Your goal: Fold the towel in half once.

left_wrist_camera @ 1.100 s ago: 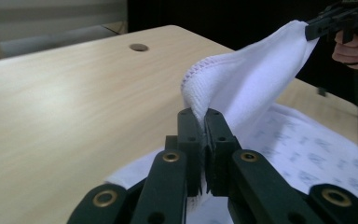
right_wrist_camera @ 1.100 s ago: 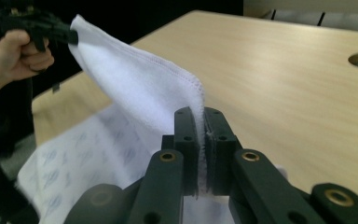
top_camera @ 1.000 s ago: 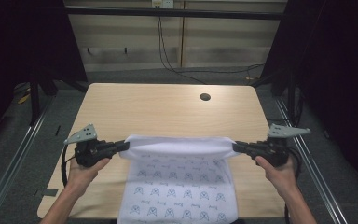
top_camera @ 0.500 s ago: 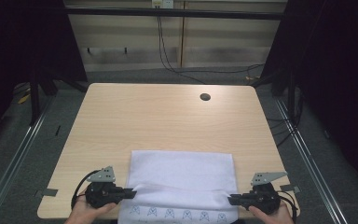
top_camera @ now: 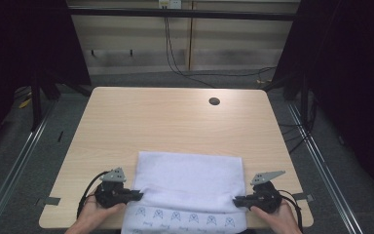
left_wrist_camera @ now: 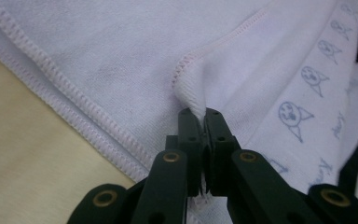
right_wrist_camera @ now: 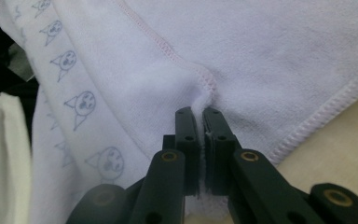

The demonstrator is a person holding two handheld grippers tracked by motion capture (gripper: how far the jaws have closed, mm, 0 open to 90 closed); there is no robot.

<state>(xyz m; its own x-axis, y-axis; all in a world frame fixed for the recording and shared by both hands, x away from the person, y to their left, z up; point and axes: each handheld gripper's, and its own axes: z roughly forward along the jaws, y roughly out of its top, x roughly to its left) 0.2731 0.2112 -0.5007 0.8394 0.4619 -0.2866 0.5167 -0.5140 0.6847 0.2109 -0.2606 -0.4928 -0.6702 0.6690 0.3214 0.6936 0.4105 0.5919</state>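
Note:
A white towel (top_camera: 190,183) with a row of small blue cat prints lies folded over at the near edge of the wooden table (top_camera: 165,122); its printed part hangs over the front. My left gripper (top_camera: 137,196) is shut on the towel's left corner, with the hemmed corner (left_wrist_camera: 191,95) pinched between the black jaws. My right gripper (top_camera: 237,200) is shut on the right corner, where the stitched hem (right_wrist_camera: 205,88) bunches at the jaw tips. Each gripper is held by a hand near the table's front edge.
A round dark hole (top_camera: 214,101) sits in the tabletop at the far right. Bare wood stretches beyond the towel. Metal rails (top_camera: 24,146) run along both sides of the table, and cables (top_camera: 175,53) hang behind it.
Both grippers have pulled the towel's top edge toward the person and down, folding it over itself. They have gone from mid-table to the front edge, still shut on the corners.

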